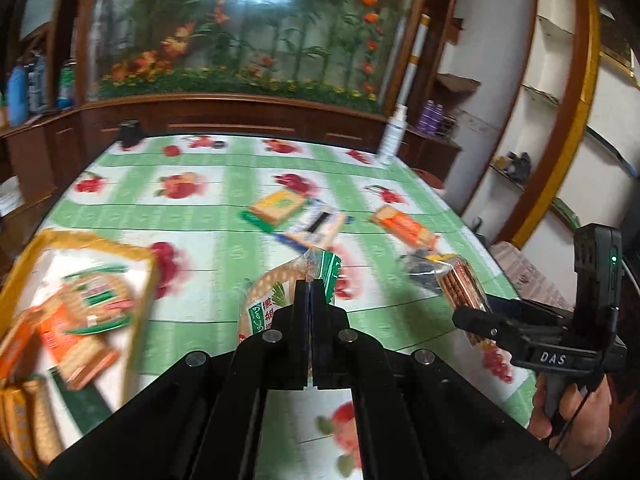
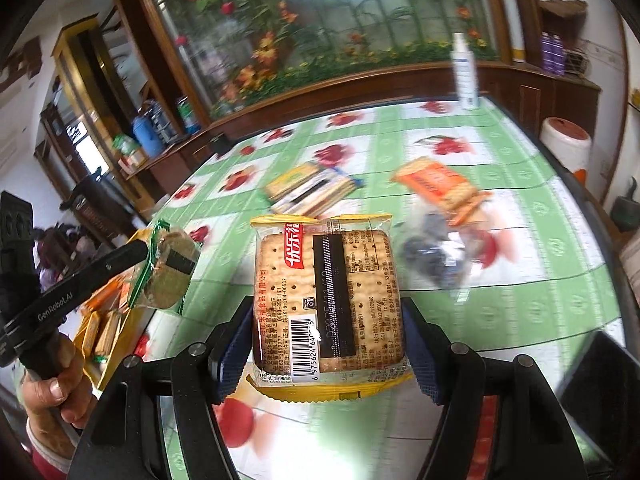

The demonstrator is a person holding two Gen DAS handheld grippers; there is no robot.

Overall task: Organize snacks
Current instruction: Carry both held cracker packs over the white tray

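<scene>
1. We see a table covered with a glossy green-and-white checked oilcloth [image 1: 224, 216] printed with red fruit; the cloth lies flat and smooth.
2. Left gripper [image 1: 311, 286]: black plastic fingers clenched together on the crimped edge of a green-trimmed clear-wrap pack of round biscuits [image 1: 276, 284]; in the right wrist view that same pack [image 2: 170, 268] hangs from the fingertips above the table's left edge.
3. Right gripper [image 2: 330, 320]: blue ribbed pads grasping a yellow-edged clear-film pack of square crackers [image 2: 328, 300] by its two sides, jaws about half open around it, held above the cloth.
4. Cracker pack writing: red label with white Chinese characters, black stripe, barcode starting 6 9756; small print is too fine to read.
5. Gripper markings: "DAS" on the right tool in the left view, "GenRobot.AI" on the left tool in the right view.
6. Yellow cardboard box [image 1: 24, 264] at the table's left edge, holding blurred orange and green biscuit packs.
7. Loose on the cloth: yellow-green cracker pack [image 1: 280, 204], orange cracker pack [image 1: 404, 226], dark crinkly wrapper [image 2: 432, 252].
8. White spray bottle [image 1: 394, 136] upright at the far edge.
</scene>
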